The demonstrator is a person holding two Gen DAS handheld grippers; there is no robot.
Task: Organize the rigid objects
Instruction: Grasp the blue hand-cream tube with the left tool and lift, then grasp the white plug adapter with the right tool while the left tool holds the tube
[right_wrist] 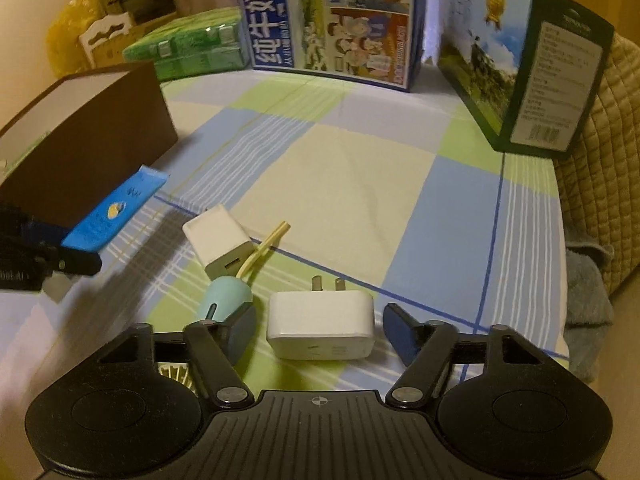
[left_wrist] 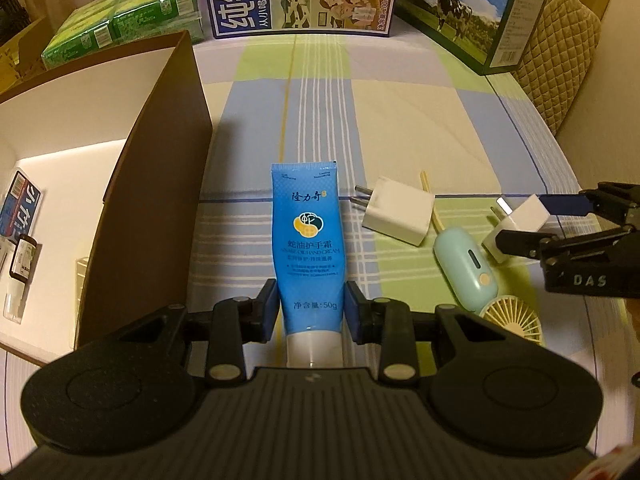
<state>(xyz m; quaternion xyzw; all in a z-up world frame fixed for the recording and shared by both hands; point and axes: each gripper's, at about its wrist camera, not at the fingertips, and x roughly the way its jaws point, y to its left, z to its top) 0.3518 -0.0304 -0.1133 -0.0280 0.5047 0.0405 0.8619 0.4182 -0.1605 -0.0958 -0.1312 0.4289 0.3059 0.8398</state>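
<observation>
Blue tube [left_wrist: 307, 248] nearest; brown box [left_wrist: 152, 184] left, chargers [left_wrist: 398, 210] right.

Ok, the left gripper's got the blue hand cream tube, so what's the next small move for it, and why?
Probably carry the blue hand cream tube sideways over the brown box and lower it in. The left gripper is shut on the tube near its white cap, the tube is lifted off the checked cloth, and the open box beside it already holds other items.
</observation>
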